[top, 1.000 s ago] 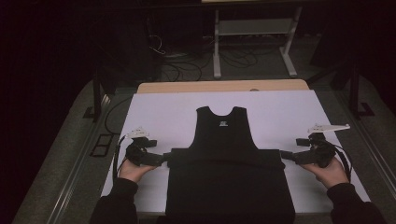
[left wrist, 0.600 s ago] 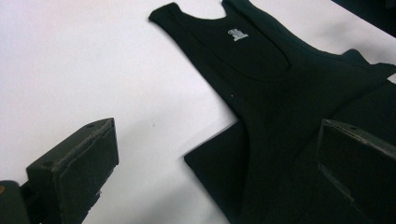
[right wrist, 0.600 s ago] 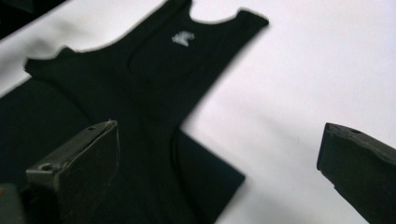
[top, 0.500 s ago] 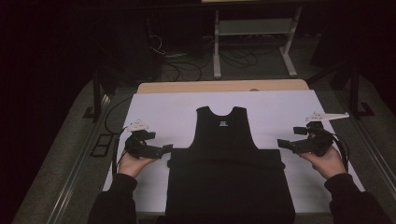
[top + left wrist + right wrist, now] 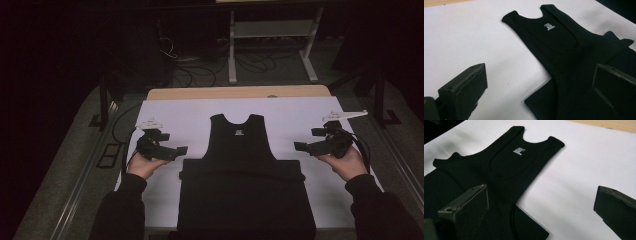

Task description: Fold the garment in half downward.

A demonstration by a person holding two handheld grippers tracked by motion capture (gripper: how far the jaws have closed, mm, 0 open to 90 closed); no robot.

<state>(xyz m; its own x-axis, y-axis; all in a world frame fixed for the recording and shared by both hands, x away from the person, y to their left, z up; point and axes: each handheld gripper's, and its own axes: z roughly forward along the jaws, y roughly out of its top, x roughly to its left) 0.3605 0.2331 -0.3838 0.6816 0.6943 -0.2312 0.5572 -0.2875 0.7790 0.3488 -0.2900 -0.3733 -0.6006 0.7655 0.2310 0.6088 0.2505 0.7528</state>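
A black tank top (image 5: 237,145) lies flat on the white sheet (image 5: 190,115), neck away from me, a small white label inside the neck. Its lower part (image 5: 245,200) is a wider folded black slab with its top edge across the chest. My left gripper (image 5: 179,149) hovers just left of that fold's corner, open and empty. My right gripper (image 5: 300,146) hangs to the right of the garment, clear of it, also open. In the left gripper view the tank top (image 5: 564,45) lies beyond the spread jaws of the gripper (image 5: 539,75). The right gripper view shows the top (image 5: 506,165) past its gripper (image 5: 541,195).
The sheet covers a wooden table whose far edge (image 5: 240,92) shows bare. Beyond it are a dark floor with cables (image 5: 200,65) and a pale metal stand (image 5: 270,30). A black frame post (image 5: 104,100) stands off the table's left corner.
Both grippers were at the two ends of the fold a second ago. They have opened, come off the cloth and drawn outward, the right one farther and higher. The garment stays put.
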